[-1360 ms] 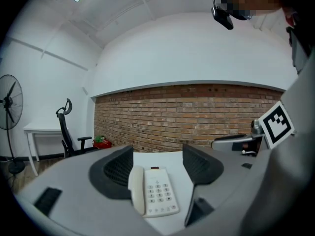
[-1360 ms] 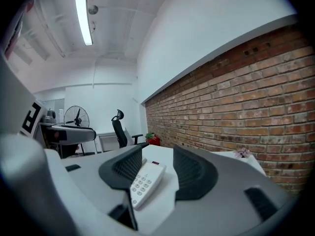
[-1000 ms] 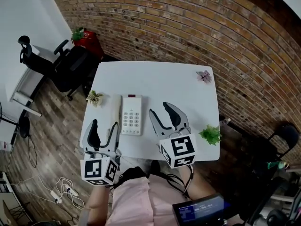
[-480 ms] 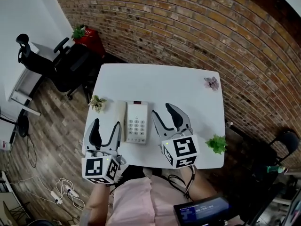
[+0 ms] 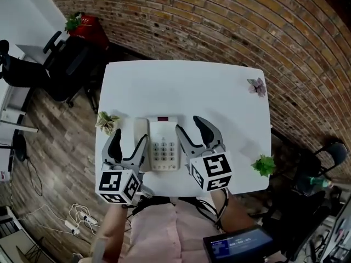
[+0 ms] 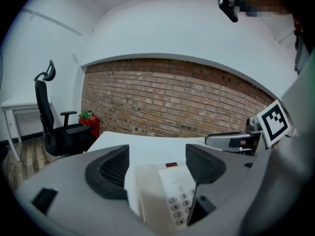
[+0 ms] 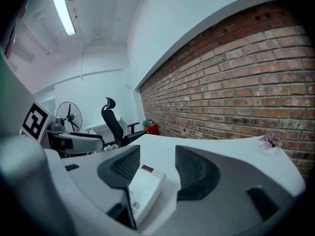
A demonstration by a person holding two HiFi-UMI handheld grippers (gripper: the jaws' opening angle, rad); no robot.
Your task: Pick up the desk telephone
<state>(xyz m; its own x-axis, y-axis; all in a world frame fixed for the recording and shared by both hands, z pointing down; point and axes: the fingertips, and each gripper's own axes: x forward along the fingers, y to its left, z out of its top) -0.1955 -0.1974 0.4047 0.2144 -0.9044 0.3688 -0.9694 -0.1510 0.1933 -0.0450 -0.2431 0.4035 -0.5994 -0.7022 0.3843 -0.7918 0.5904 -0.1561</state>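
Observation:
A white desk telephone lies on the white table near its front edge, with its handset on the left side. My left gripper is open at the phone's left side. In the left gripper view the handset shows in the gap of the left gripper, and no pad touches it. My right gripper is open at the phone's right side, with the phone's right edge just inside the right gripper. Both pairs of jaws have just been opening.
A small pale plant sits at the table's left edge, a pink flower at the back right corner, a green plant at the front right. A black office chair stands left of the table, and a brick wall rises behind it.
Both grippers have moved forward and down to the phone and now flank its two sides. Their jaws stand a little wider than before.

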